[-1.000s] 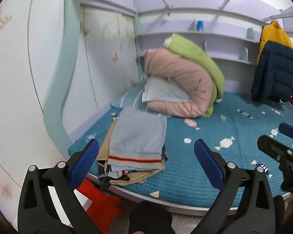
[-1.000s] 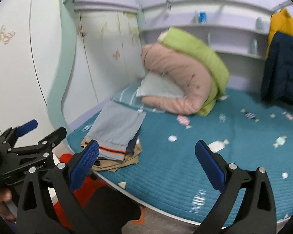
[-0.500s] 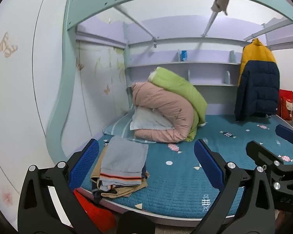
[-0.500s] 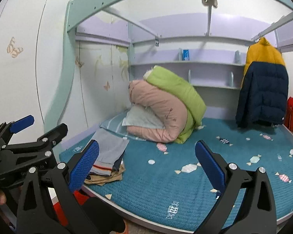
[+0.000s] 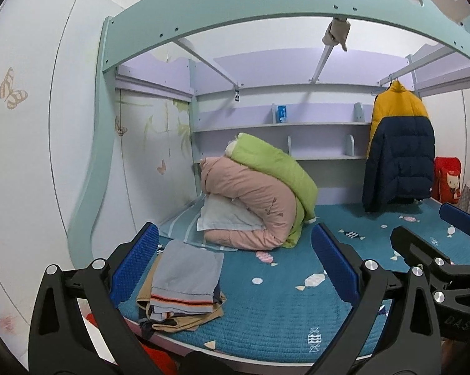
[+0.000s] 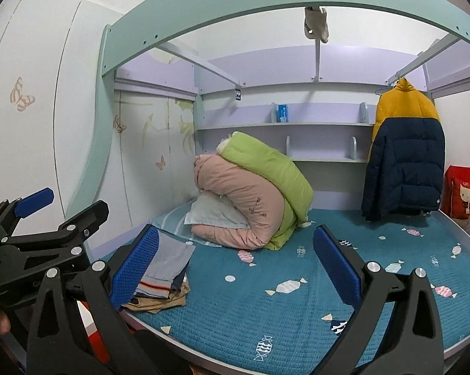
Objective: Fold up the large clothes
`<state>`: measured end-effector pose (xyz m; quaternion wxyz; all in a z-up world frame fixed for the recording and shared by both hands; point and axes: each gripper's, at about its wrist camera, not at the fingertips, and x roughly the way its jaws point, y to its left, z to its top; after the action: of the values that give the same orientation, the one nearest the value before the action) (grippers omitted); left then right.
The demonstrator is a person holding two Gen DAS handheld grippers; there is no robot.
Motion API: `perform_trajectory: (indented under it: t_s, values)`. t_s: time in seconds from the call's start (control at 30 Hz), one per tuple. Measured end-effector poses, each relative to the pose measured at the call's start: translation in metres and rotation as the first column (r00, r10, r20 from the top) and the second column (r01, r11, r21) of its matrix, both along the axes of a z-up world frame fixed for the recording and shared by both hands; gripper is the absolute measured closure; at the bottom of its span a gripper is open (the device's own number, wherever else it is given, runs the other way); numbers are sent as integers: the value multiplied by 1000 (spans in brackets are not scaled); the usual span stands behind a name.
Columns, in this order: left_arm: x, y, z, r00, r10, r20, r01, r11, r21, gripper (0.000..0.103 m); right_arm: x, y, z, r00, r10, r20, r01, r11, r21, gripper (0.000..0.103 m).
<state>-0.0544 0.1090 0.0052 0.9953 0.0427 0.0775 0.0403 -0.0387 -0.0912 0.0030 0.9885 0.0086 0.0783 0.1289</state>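
Note:
A stack of folded clothes, grey with an orange stripe over tan, lies on the front left corner of the teal bed; it also shows in the right wrist view. My left gripper is open and empty, held back from the bed. My right gripper is open and empty too. Each gripper shows at the edge of the other's view, the right one and the left one.
Rolled pink and green quilts with a pillow sit at the bed's back left. A yellow and navy jacket hangs at the right. A red bag stands beyond it. The bunk frame arches overhead. A red stool is below.
Both grippers have pulled back and tilted up from the bed, so the folded stack looks smaller and the whole bunk frame shows. Both stay open and empty.

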Motion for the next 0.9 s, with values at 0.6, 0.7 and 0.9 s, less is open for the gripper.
perform_trajectory:
  t_s: [0.6,0.7,0.9]
  values:
    - [-7,-11,2,1000,11,24,-11,1000,-6,5,3,-11,2,1000,-3,6,3,1000,28,8]
    - [-6,-11,1,1000,10,20,-10,1000,-9,5,4,-11,1,1000,-3,4,3,1000,27,8]
    - [-6,-9,2,1000,15,20,-15,1000,-9,5,4,-11,1,1000,-1,3,1,1000,27,8]
